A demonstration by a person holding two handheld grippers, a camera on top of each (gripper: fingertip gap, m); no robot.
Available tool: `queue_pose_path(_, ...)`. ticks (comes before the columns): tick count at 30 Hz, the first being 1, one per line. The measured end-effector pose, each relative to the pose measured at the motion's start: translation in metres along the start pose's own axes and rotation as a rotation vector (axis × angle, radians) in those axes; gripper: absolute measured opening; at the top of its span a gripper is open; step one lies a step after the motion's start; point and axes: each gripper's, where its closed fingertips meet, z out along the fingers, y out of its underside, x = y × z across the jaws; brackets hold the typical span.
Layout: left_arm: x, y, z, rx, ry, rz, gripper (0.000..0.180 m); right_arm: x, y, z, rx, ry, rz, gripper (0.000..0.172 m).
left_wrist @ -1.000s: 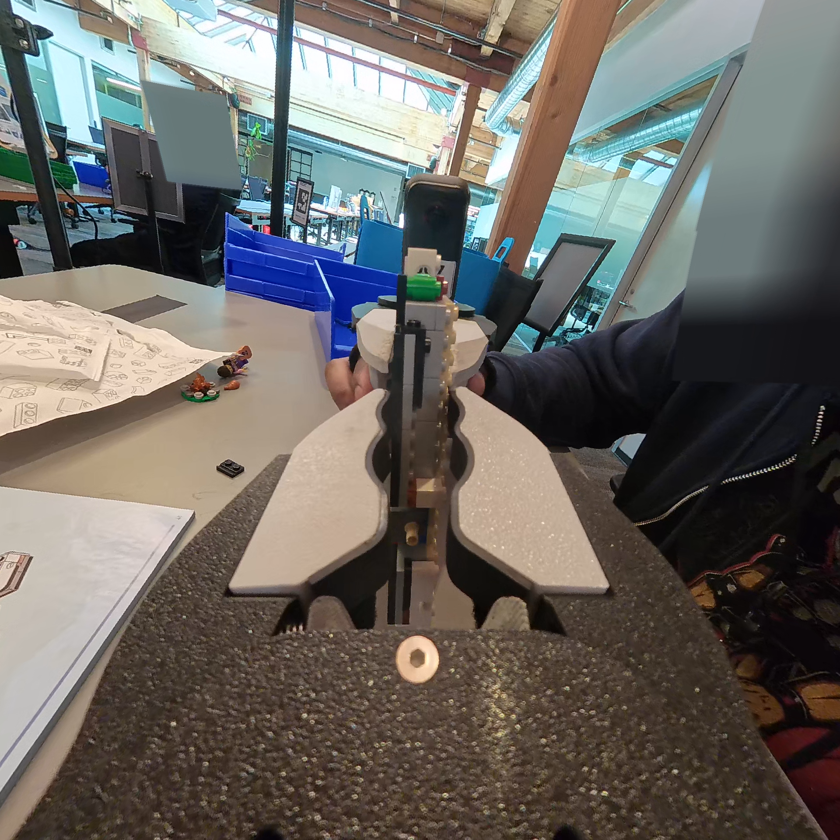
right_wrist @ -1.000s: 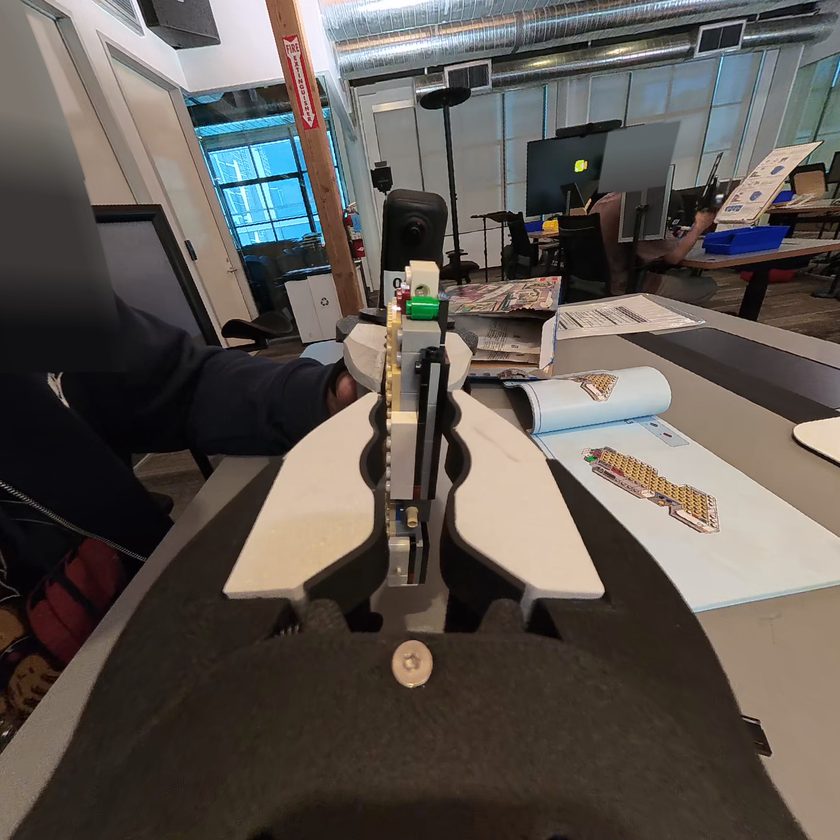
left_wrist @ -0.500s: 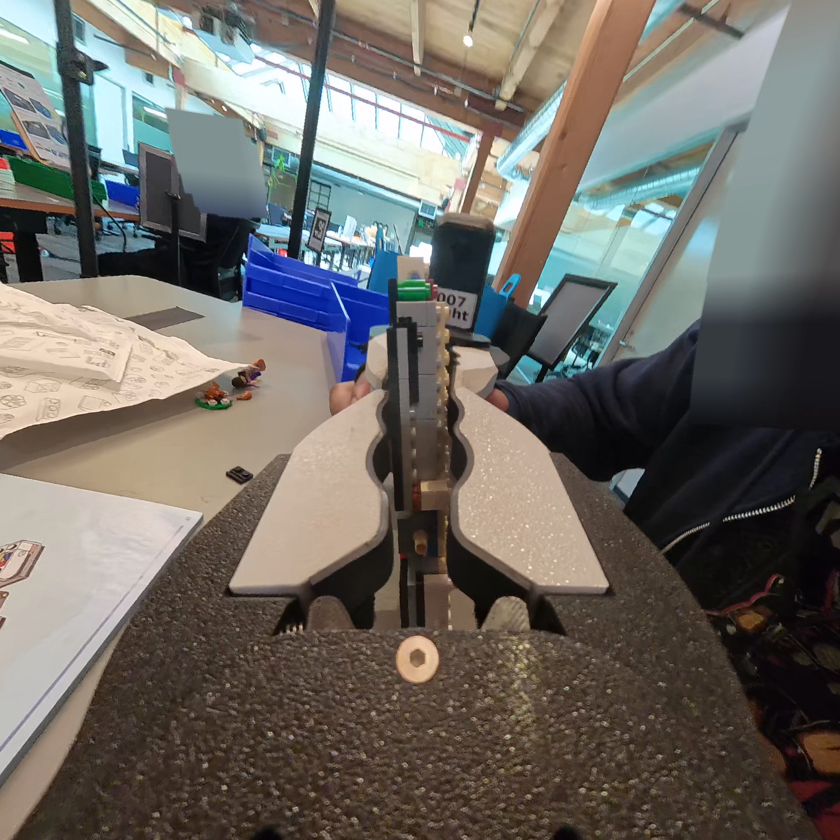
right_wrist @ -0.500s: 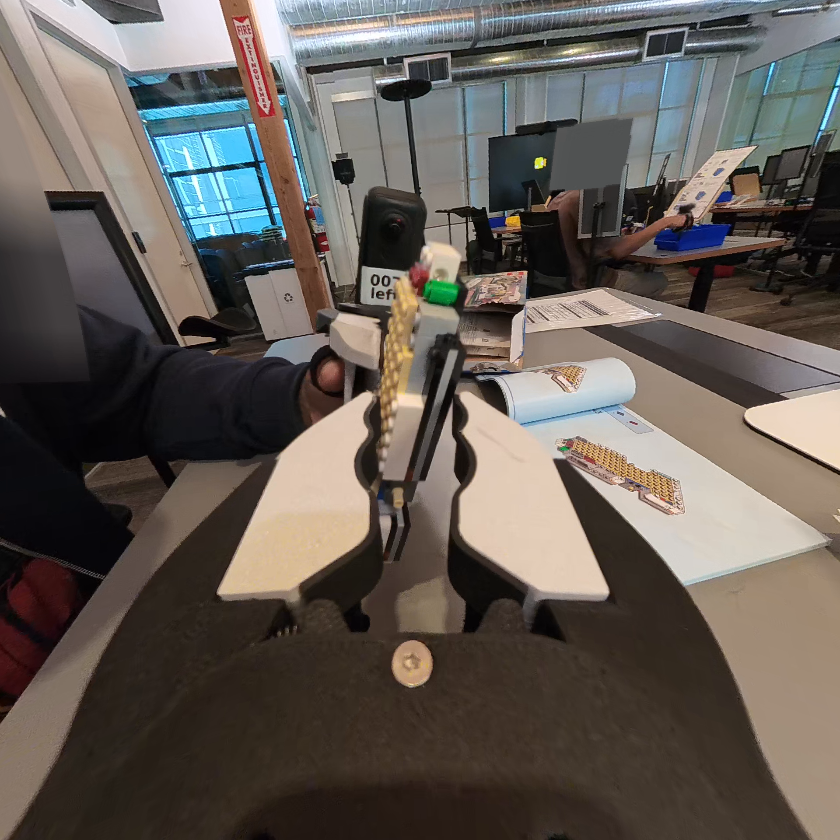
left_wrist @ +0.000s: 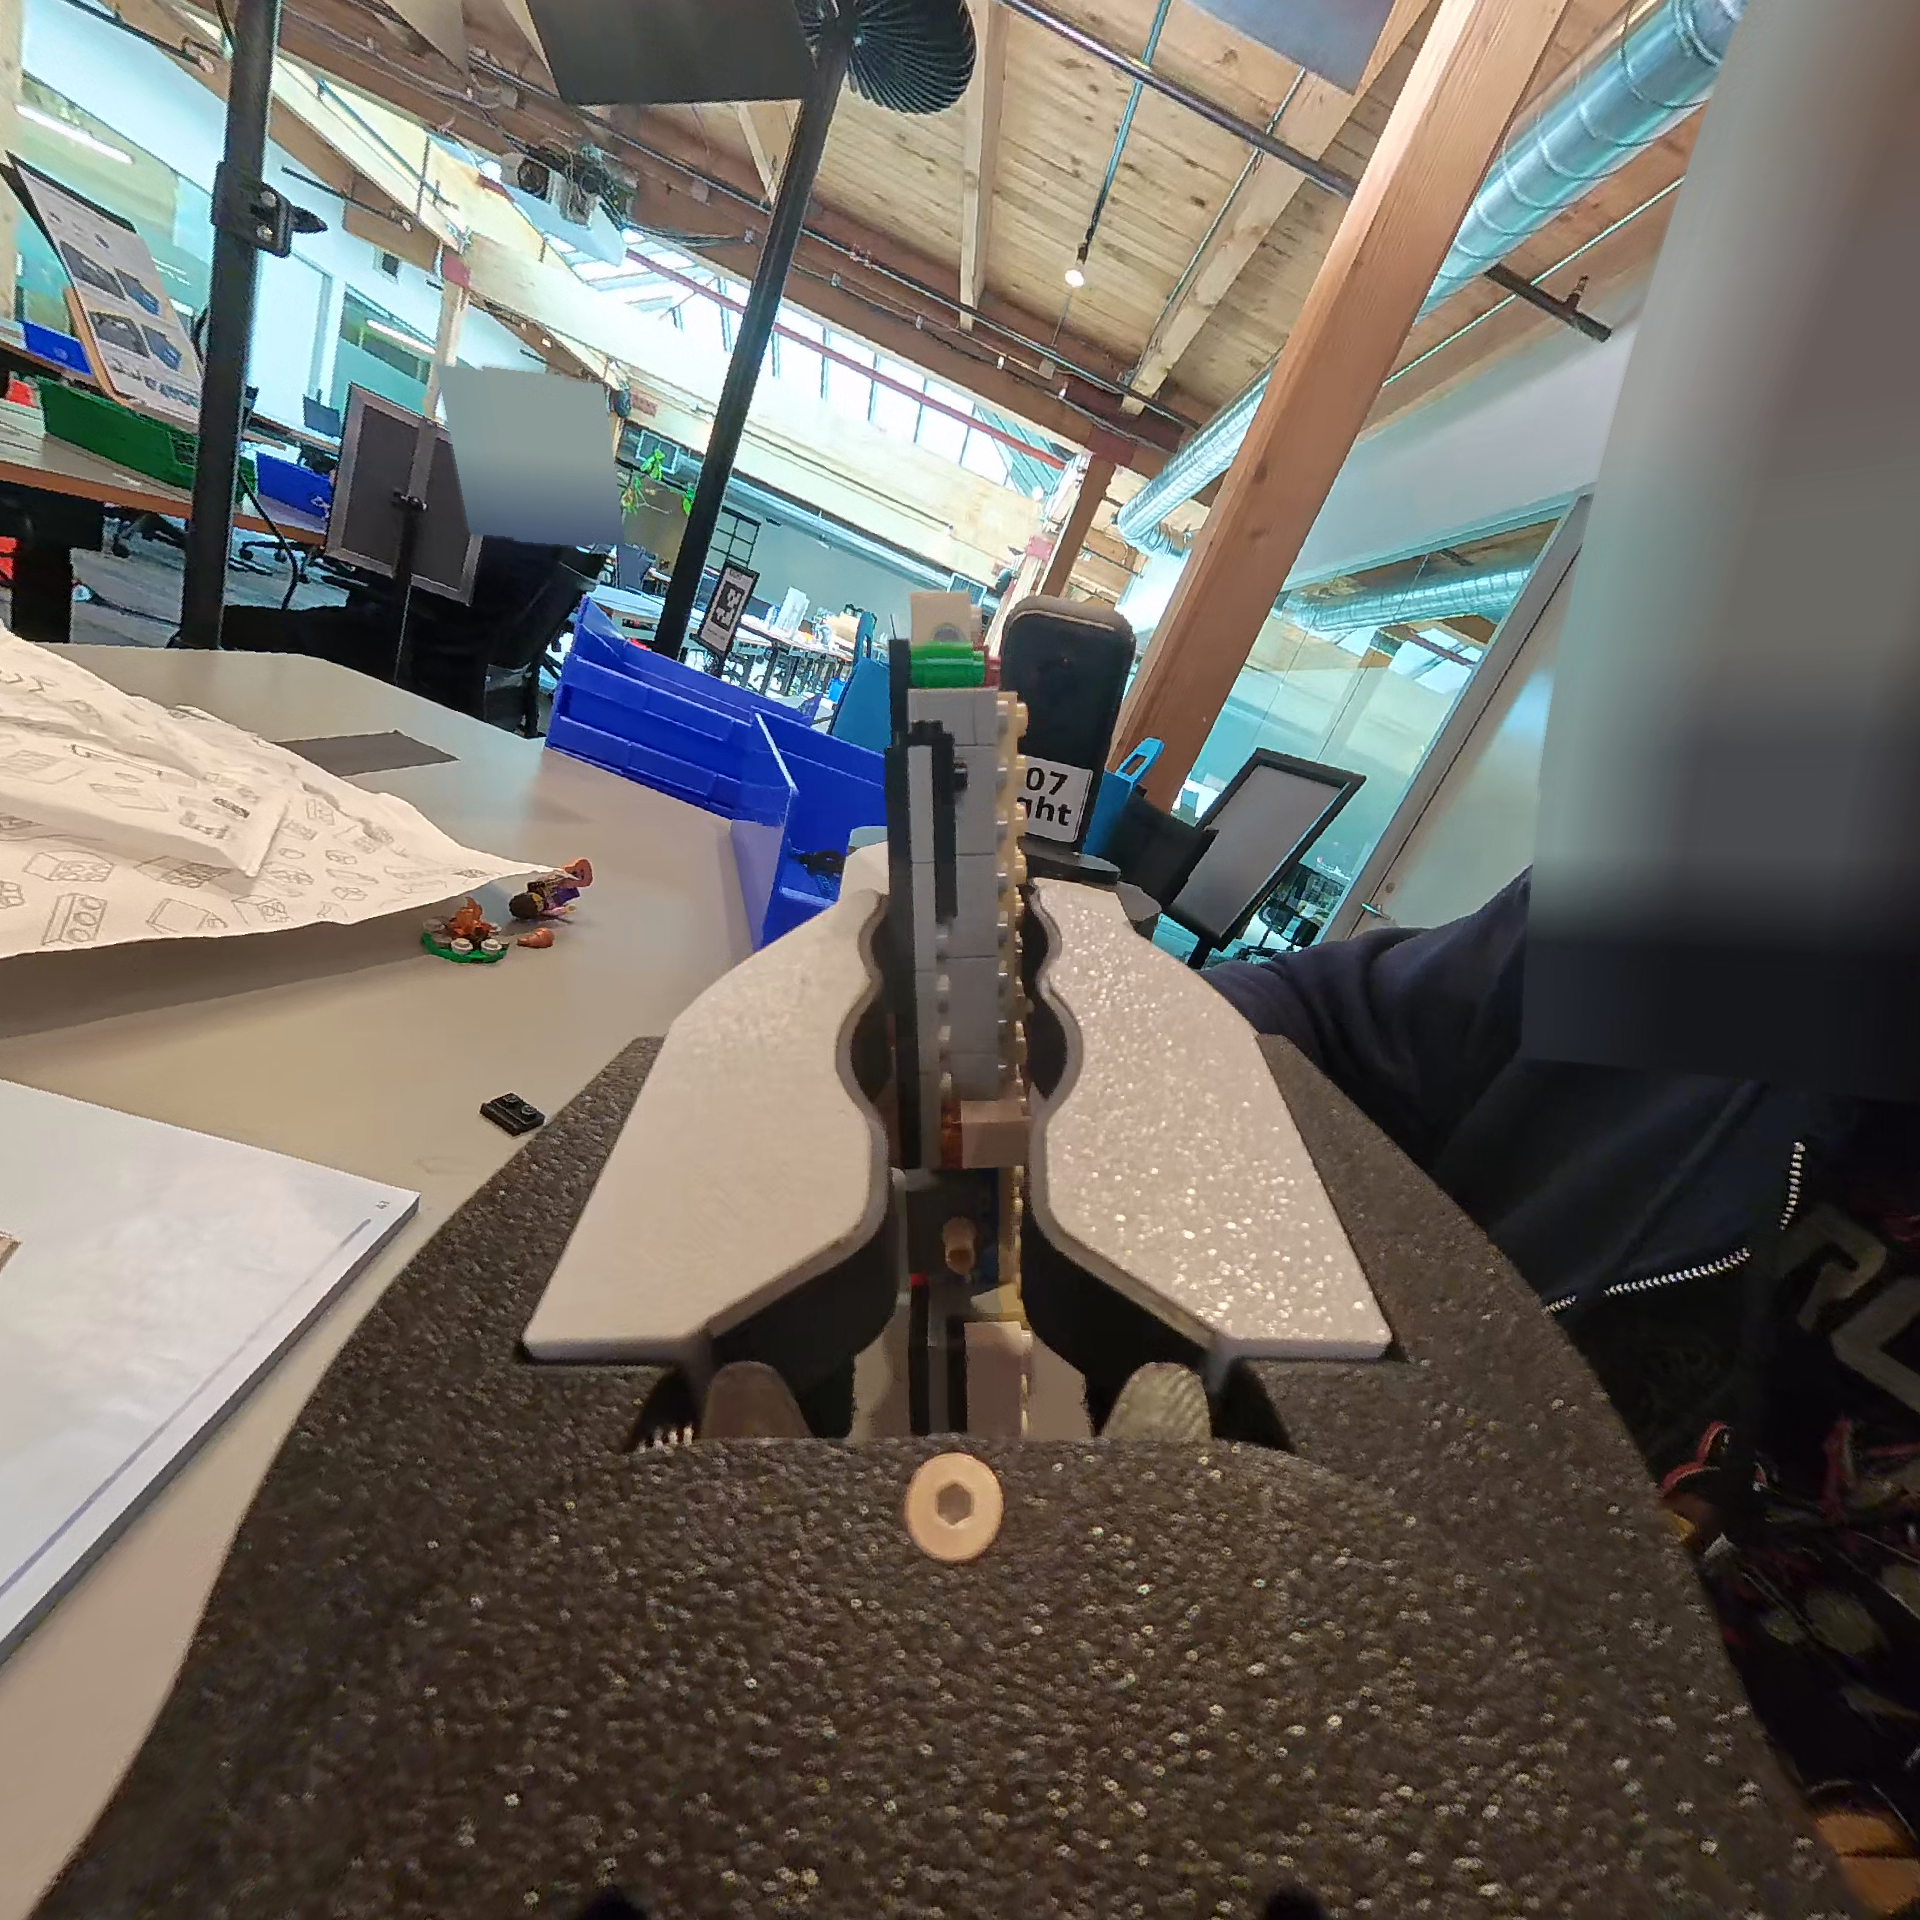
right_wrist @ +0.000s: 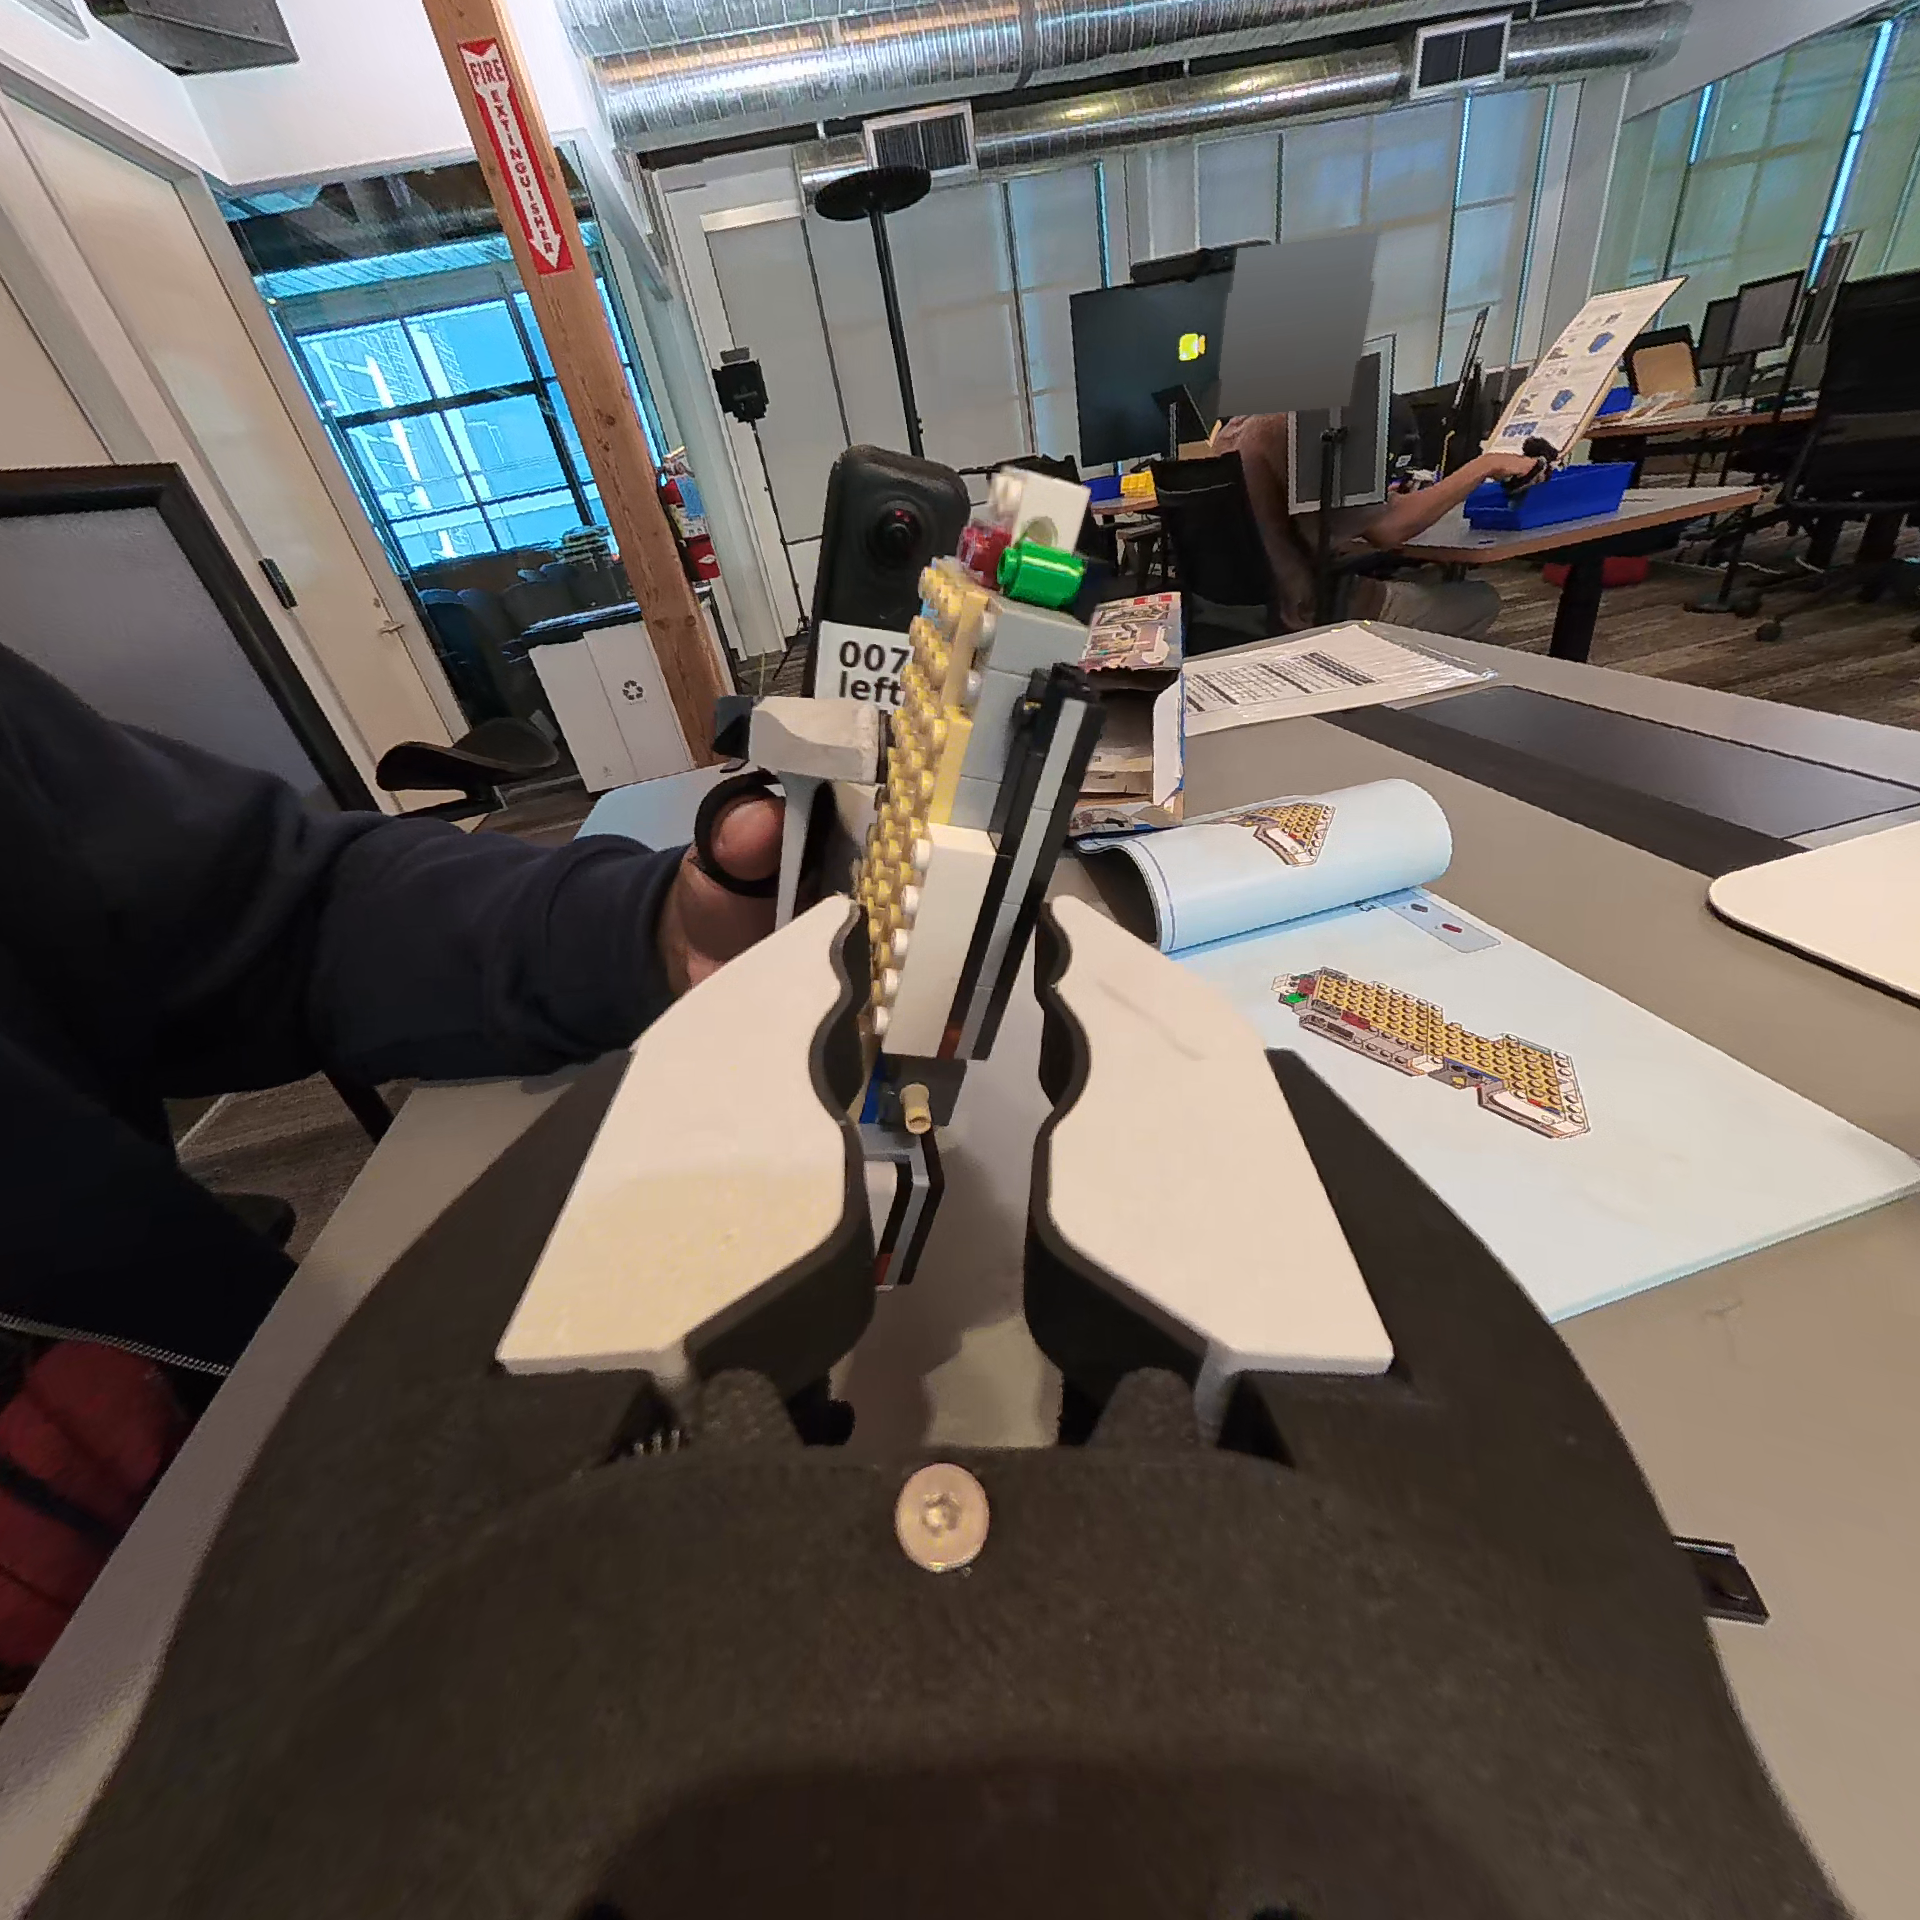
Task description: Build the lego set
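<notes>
Left gripper (left_wrist: 956,935) clamps the brick model (left_wrist: 961,904); only the right view shows right gripper (right_wrist: 951,935) wide, its right pad clear of the model

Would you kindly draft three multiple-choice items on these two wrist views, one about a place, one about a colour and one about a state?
1. Where does the open instruction booklet lie?
A. On the grey table
B. In a blue bin
C. On the floor

2. What colour is the round stud piece near the top of the brick model?
A. Orange
B. Green
C. Purple

3. How does the right gripper stand to the model?
A. Both pads pressed on it
B. A gap shows on its right side
C. Far away from it

Answers: 1 A, its pages spread flat on the tabletop; 2 B, it is bright green beside a red piece; 3 B, the table shows between the right finger and the tilted model.
</notes>
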Motion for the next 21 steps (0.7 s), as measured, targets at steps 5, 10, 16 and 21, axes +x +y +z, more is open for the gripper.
queue_pose_path(5, -0.003, 0.003, 0.0, -0.018, -0.006, -0.018, 0.024, 0.003, 0.003, -0.001, -0.016, -0.007, 0.027, 0.025)
queue_pose_path(10, -0.002, 0.003, 0.0, -0.026, -0.005, -0.017, 0.024, 0.002, 0.003, -0.001, -0.01, -0.029, 0.047, 0.023)
queue_pose_path(16, -0.005, 0.005, 0.001, -0.058, -0.026, -0.035, 0.024, 0.003, 0.003, -0.001, -0.003, -0.037, 0.093, 0.023)
queue_pose_path(21, -0.01, 0.021, 0.004, -0.173, -0.073, -0.012, 0.028, 0.006, 0.003, -0.002, 0.01, -0.05, 0.153, 0.023)
